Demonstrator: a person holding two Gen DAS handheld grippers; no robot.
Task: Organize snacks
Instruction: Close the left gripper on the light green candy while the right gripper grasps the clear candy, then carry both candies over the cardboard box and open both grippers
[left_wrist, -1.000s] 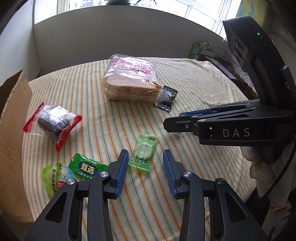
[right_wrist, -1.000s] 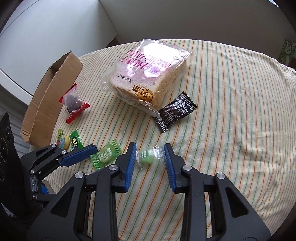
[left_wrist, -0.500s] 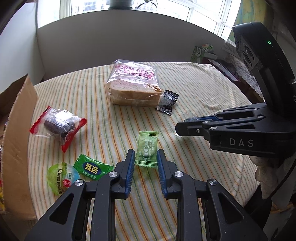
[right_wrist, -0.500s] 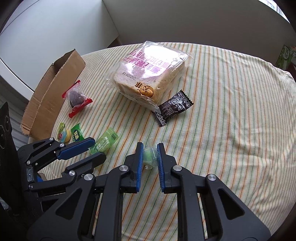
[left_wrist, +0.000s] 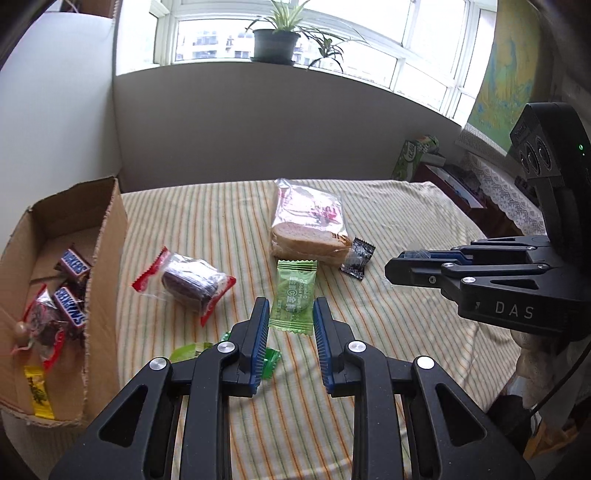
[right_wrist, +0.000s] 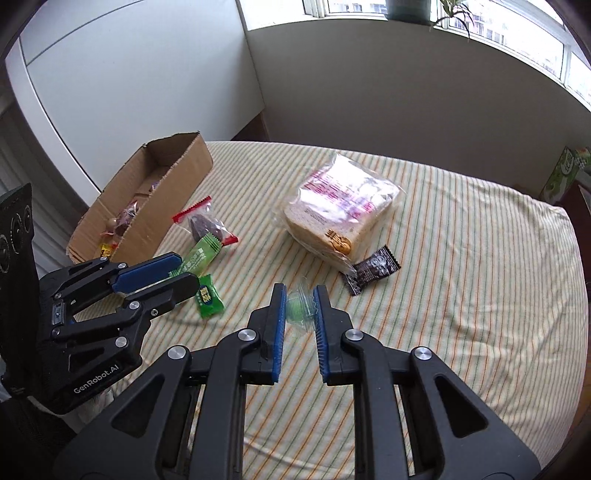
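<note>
Striped cloth covers the desk (right_wrist: 461, 229). Light green packet (left_wrist: 293, 297) now hangs raised off it, clamped in the left gripper (left_wrist: 290, 314) jaws; a second ago it lay flat between them. Clear green candy (right_wrist: 298, 309) is likewise lifted, pinched by the right gripper (right_wrist: 299, 300). Cardboard box (left_wrist: 107, 258) stands left, bread bag (right_wrist: 341, 210) beyond.

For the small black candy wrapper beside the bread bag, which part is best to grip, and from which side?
Grip the small black candy wrapper across its bulging middle, coming from above on the side away from the clear plastic bread bag. It lies flat on the striped tablecloth, and one crimped end touches the bag.
</note>
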